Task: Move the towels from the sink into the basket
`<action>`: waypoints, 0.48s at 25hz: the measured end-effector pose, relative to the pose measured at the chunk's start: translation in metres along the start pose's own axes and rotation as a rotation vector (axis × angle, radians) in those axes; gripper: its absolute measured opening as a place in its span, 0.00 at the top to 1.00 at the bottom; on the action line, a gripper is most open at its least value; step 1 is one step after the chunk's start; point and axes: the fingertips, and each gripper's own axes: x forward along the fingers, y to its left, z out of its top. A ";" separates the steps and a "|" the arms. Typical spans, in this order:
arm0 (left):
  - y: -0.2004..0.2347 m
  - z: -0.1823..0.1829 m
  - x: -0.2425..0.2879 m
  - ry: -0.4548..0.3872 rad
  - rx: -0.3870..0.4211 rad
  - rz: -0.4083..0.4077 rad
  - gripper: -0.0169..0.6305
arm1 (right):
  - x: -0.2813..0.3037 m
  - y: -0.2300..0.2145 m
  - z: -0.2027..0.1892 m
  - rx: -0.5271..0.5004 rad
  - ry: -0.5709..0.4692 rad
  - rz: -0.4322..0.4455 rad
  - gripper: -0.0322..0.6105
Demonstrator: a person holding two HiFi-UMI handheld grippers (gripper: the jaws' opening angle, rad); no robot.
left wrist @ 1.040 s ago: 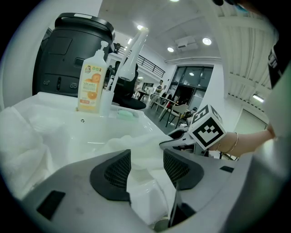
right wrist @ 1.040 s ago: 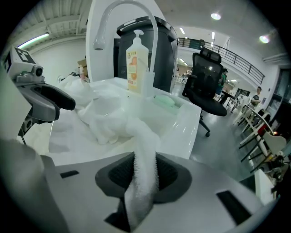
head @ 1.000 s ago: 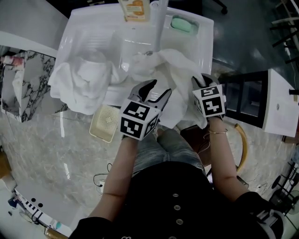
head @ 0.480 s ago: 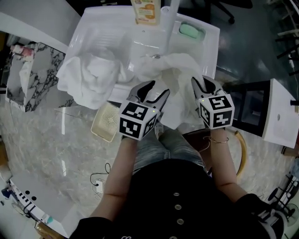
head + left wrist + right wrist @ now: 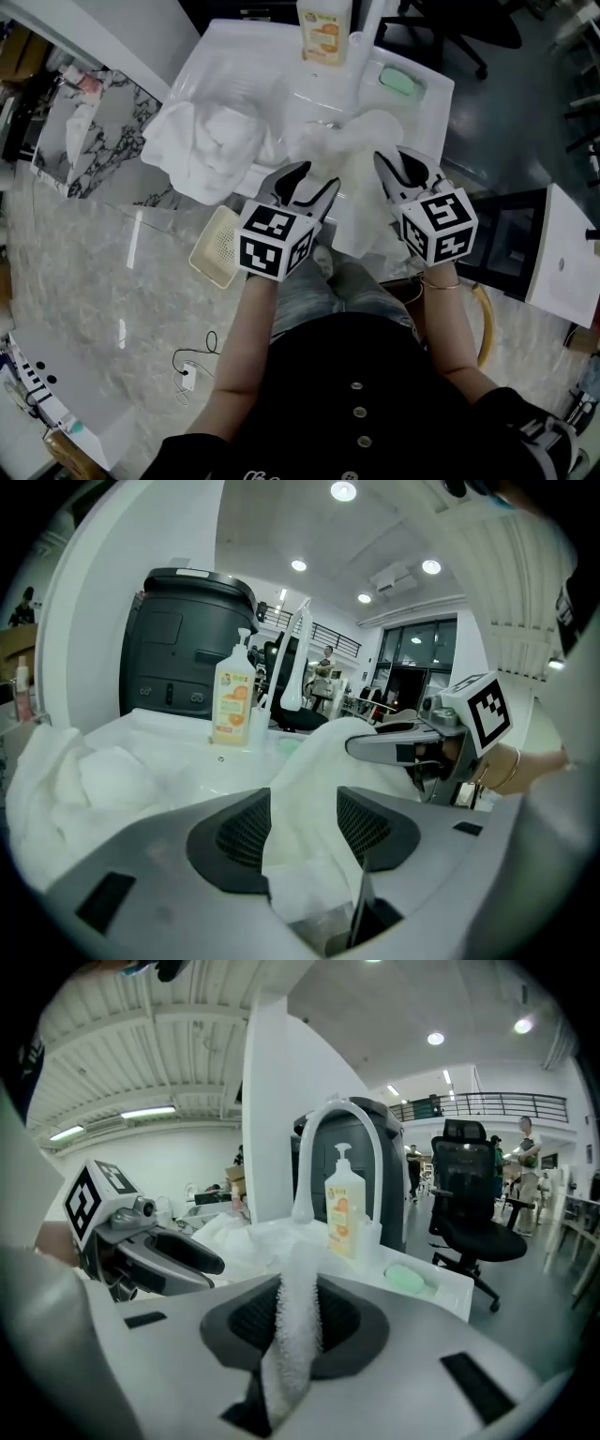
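1. Forearms in the head view reach from 6 o'clock toward 12. Your left gripper [image 5: 314, 180] and right gripper [image 5: 398, 161] sit side by side, tipped down at the front rim of the sink [image 5: 433, 94]. The towel [image 5: 354, 173] spans both. A second towel [image 5: 204, 152] drapes the rim at 10 o'clock, and the basket [image 5: 217, 258] lies at 8 o'clock.
2. Left gripper view: your jaws stand partly apart, pinching a thick fold of the towel.
3. Right gripper view: your jaws are nearly together, clamping a narrow strip of the towel.
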 end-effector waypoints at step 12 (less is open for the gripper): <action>0.021 0.037 -0.064 -0.127 0.054 0.115 0.65 | -0.012 0.063 0.093 -0.031 -0.245 0.187 0.86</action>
